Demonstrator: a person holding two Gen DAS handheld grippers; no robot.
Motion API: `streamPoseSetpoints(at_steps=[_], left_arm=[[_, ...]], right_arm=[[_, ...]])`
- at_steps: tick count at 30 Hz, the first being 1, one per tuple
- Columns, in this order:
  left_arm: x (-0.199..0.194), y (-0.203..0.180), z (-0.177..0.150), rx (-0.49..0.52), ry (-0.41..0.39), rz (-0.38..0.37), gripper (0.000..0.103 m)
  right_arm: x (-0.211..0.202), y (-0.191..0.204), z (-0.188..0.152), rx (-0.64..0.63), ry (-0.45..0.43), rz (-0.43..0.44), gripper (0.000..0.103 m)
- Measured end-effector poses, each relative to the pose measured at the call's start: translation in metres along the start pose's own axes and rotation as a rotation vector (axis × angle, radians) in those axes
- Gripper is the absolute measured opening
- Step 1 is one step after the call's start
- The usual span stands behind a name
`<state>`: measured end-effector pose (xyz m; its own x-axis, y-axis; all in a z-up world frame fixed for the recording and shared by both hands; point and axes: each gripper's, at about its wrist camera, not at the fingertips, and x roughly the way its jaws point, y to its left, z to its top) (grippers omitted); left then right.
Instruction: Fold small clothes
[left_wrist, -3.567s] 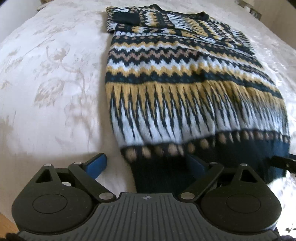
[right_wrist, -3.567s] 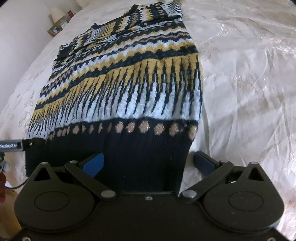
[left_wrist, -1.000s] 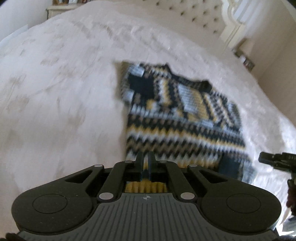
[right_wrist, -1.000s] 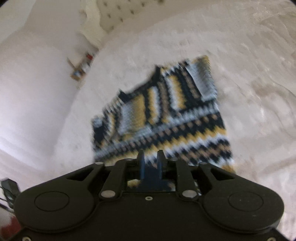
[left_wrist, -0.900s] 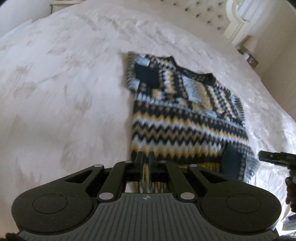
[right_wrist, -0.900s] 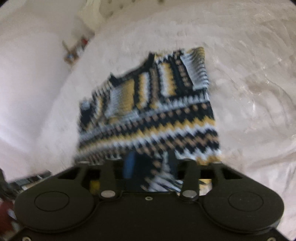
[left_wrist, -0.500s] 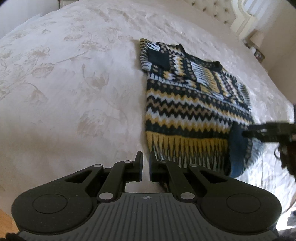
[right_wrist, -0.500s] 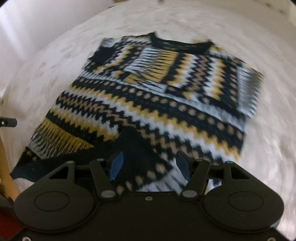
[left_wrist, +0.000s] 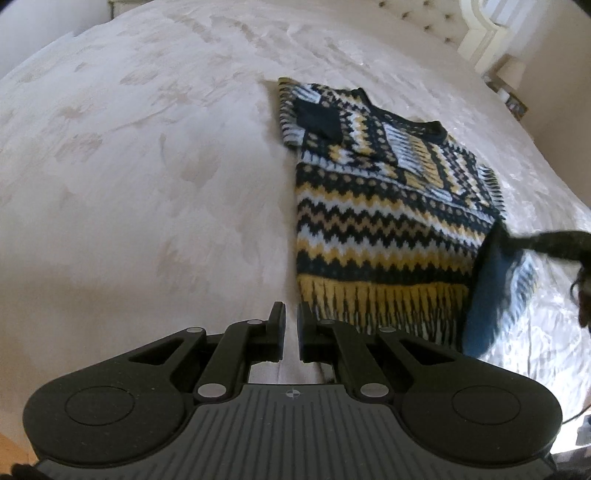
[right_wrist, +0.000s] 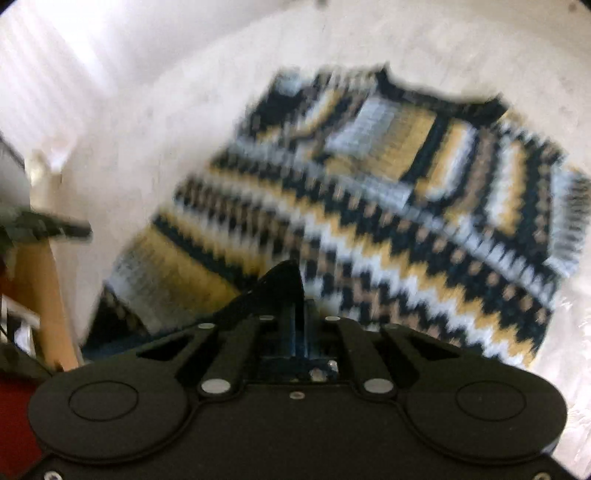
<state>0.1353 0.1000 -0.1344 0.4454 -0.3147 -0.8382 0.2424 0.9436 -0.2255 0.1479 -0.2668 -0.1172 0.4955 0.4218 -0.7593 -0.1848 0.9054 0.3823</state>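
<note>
On a cream floral bedspread (left_wrist: 147, 177) below a tufted headboard (left_wrist: 424, 22), the patterned knit sweater (left_wrist: 376, 229) lies partly folded, its dark hem pinched by the right gripper (right_wrist: 297, 295), while the left gripper (left_wrist: 290, 317) hovers beside it, jaws closed, empty.

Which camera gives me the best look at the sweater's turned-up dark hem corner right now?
The left wrist view: it shows the dark hem corner sharply, lifted off the bedspread. The right wrist view is motion-blurred; there only a dark peak of fabric shows between the right hand-held gripper's fingers.

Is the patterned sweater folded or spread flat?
Partly folded: the navy, yellow and white knitted sweater has one hem corner turned over, the other hem side flat on the cream bedspread.
</note>
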Motion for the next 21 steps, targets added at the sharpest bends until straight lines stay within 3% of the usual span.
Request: streamPoseSetpoints(at_steps=[4,5,6,8,12,17,21], left_arm=[[0.007,-0.002,0.018,0.026,-0.016,-0.026,0.010],[0.009,-0.003,0.023,0.030,-0.020,-0.031,0.014],[0.011,-0.004,0.027,0.032,-0.025,-0.039,0.024],[0.015,-0.005,0.036,0.037,-0.032,-0.064,0.027],[0.029,-0.012,0.053,0.068,-0.025,-0.096,0.029],[0.057,-0.024,0.081,0.101,0.009,-0.150,0.032],[0.089,-0.033,0.097,0.143,0.072,-0.163,0.038]], right_arm=[[-0.020,-0.034,0.016,0.194,-0.138,-0.137,0.010],[-0.018,-0.043,0.018,0.228,-0.140,-0.170,0.010],[-0.015,-0.051,0.018,0.256,-0.135,-0.207,0.010],[-0.007,-0.066,0.016,0.304,-0.104,-0.262,0.010],[0.007,-0.080,0.005,0.394,-0.060,-0.275,0.011],[0.013,-0.077,-0.005,0.437,-0.054,-0.287,0.019],[0.016,-0.078,-0.008,0.443,-0.048,-0.311,0.023]])
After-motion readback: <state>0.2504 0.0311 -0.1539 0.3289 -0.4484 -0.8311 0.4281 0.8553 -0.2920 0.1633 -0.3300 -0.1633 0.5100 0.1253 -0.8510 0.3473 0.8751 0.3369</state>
